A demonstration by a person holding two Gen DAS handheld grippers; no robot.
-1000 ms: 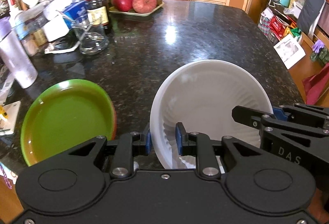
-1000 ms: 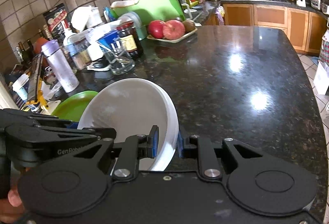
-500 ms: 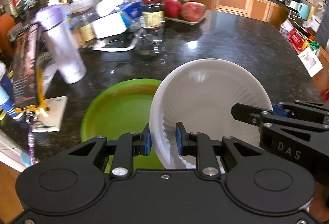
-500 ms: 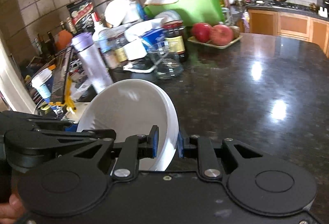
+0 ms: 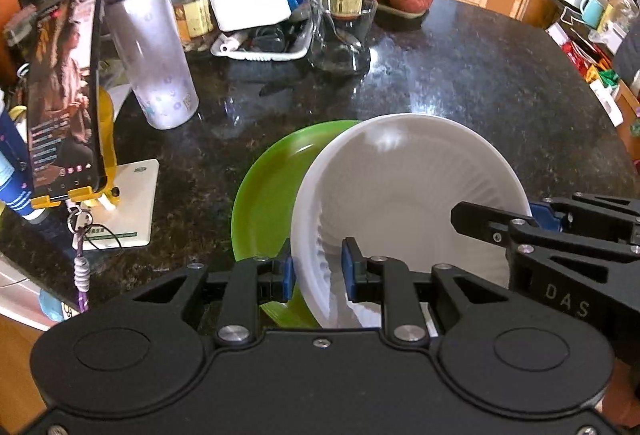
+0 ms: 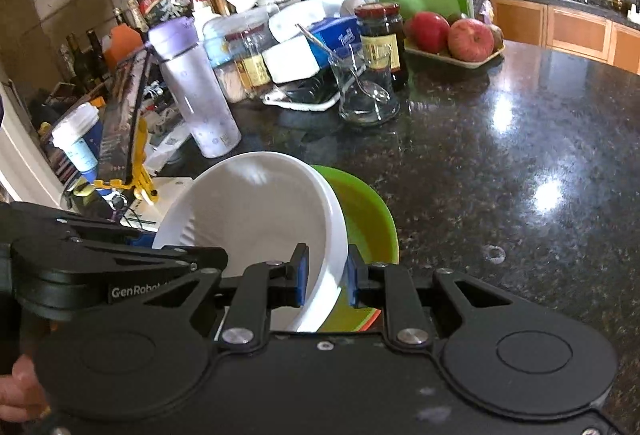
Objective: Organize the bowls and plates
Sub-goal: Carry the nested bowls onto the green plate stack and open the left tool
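Observation:
A ribbed white bowl is held between both grippers, above a green plate on the black granite counter. My left gripper is shut on the bowl's near-left rim. My right gripper is shut on the bowl's right rim, and its fingers reach in from the right in the left wrist view. The green plate shows behind and under the bowl in the right wrist view; an orange edge peeks from beneath it. Most of the plate is hidden.
A lilac bottle, a phone on a yellow stand, jars, a glass jug with a spoon and a tray of apples crowd the left and back. The counter's right edge drops off.
Both grippers have carried the white bowl leftward, from beside the green plate to over it. Their grip on the bowl is unchanged.

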